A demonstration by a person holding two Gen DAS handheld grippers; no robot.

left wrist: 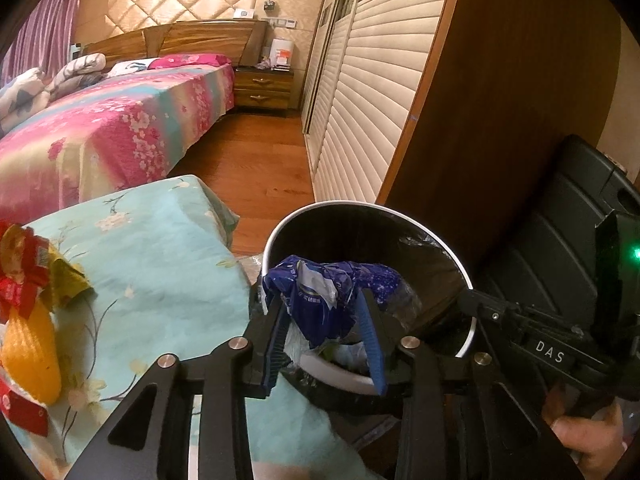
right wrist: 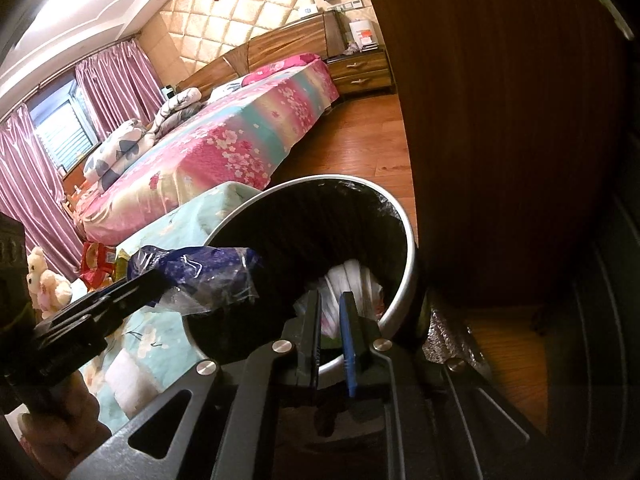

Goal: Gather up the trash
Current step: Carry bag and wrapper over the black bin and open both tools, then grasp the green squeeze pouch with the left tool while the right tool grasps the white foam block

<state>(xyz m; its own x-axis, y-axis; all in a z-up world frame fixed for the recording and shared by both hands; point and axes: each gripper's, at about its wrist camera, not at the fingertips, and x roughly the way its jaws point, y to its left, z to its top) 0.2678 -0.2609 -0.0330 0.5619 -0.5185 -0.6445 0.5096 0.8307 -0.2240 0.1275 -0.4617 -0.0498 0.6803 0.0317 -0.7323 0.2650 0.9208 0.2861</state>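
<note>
Left wrist view: crumpled blue wrapper [left wrist: 324,300] is held between the pads of the left gripper [left wrist: 324,316], directly above the trash bin [left wrist: 466,276] mouth; right gripper [right wrist: 330,320], nearly closed and empty, is poised at the rim.

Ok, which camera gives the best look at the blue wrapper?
The left wrist view: the blue wrapper sits centred between the left tool fingers, over the bin. The right wrist view shows it side-on at the rim, partly hidden.

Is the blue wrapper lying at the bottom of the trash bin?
No, the left hand-held gripper holds the blue wrapper up over the trash bin rim.
</note>
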